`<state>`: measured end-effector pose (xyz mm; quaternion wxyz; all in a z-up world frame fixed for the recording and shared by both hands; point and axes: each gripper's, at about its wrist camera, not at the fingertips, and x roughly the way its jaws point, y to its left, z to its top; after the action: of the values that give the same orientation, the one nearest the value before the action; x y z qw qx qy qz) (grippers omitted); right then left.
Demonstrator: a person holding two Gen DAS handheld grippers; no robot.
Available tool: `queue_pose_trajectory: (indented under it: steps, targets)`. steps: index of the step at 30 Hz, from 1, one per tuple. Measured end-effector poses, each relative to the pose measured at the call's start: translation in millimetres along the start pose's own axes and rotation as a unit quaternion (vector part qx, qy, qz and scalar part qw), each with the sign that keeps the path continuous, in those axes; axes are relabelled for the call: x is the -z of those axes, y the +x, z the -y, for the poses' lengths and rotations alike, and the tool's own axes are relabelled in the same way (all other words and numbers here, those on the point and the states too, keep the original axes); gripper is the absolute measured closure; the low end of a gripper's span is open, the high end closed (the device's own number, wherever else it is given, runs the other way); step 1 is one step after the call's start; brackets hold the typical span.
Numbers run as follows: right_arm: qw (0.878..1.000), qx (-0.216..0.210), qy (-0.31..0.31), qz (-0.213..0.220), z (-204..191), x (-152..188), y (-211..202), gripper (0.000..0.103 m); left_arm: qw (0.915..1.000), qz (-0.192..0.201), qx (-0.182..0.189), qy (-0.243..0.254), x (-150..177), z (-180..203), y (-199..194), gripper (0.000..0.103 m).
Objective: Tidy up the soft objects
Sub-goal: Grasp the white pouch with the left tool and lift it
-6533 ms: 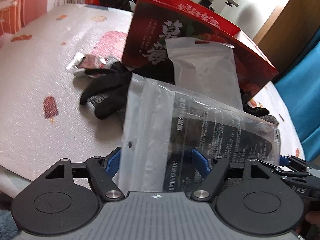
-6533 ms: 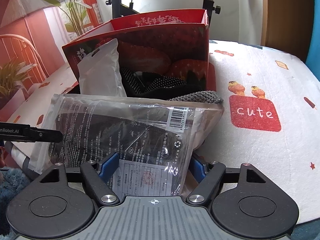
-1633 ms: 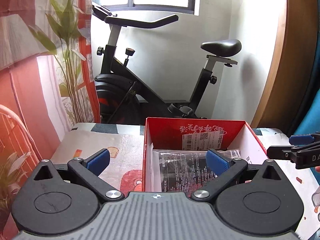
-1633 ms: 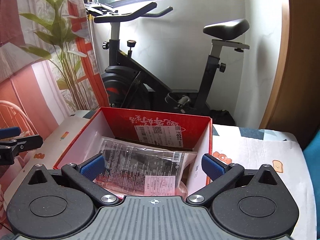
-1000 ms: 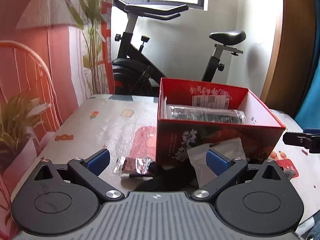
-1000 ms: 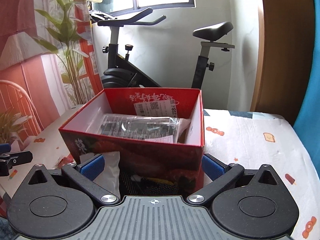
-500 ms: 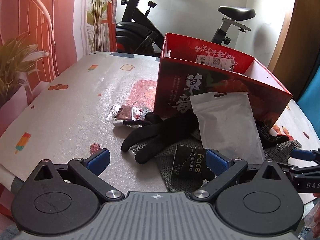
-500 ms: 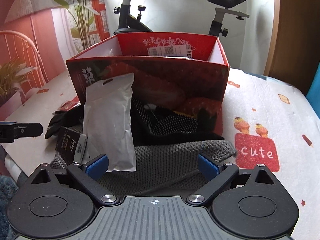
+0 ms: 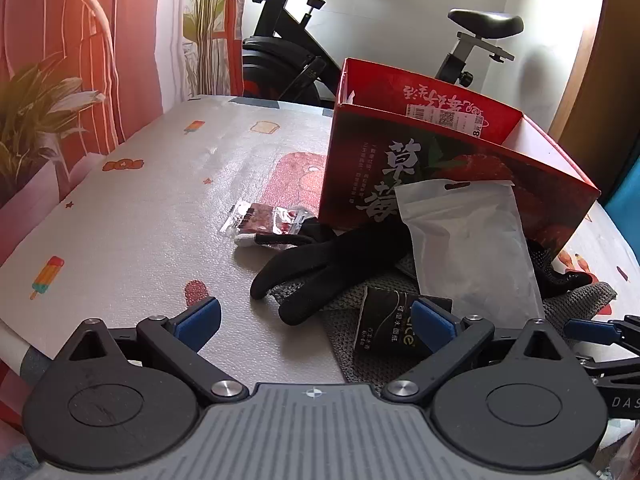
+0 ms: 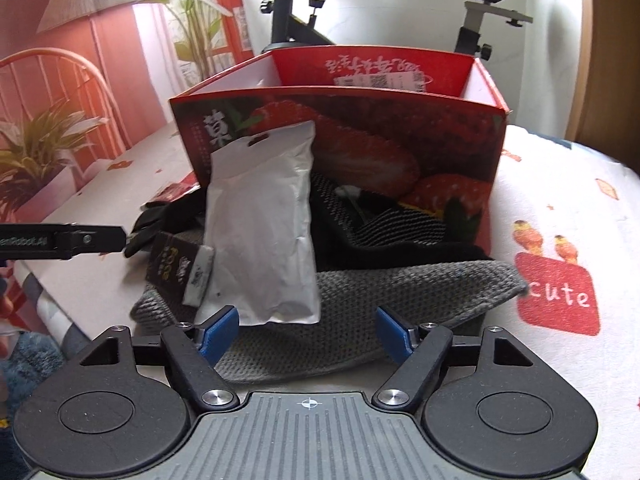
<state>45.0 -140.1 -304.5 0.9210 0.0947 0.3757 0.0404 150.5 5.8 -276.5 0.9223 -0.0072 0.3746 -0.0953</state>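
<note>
Both my tools have dropped from the box [image 10: 340, 132] to the pile. Right tool [image 10: 308, 330]: closing around the knit cloth [image 10: 360, 300], untouched. Left tool [image 9: 316, 318]: apart, empty.

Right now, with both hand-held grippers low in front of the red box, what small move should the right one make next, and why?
Probably ease the right hand-held gripper forward so its closing jaws take the white pouch. The pouch leans against the red box, its lower edge just ahead of the blue pads, which do not yet press on it. The grey knit cloth lies underneath, so keep slightly above it.
</note>
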Motion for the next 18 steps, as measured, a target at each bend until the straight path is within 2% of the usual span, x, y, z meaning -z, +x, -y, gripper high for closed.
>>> queue_pose_trajectory:
  steps: [4,12,14,16,18]
  targets:
    - [1.000,-0.016,-0.001,-0.013,-5.6,1.8,7.1,0.040,1.0000,0.001,0.001,0.003,-0.1,1.4,0.8,0.004]
    - [0.998,-0.040,0.020,-0.039,-4.5,5.6,23.1,0.049,1.0000,-0.004,0.005,0.004,0.5,0.6,3.2,0.007]
    - [0.998,-0.042,0.028,-0.033,-3.2,4.2,24.2,0.056,1.0000,-0.006,0.006,0.004,0.7,0.8,4.2,0.008]
    - [0.998,-0.046,0.038,-0.030,-0.8,1.4,26.1,0.060,0.9999,-0.007,0.007,0.006,0.5,1.2,4.8,0.009]
    - [0.997,-0.049,0.052,-0.029,2.2,-1.2,28.2,0.068,0.9999,-0.006,0.008,0.011,0.2,2.4,4.8,0.009]
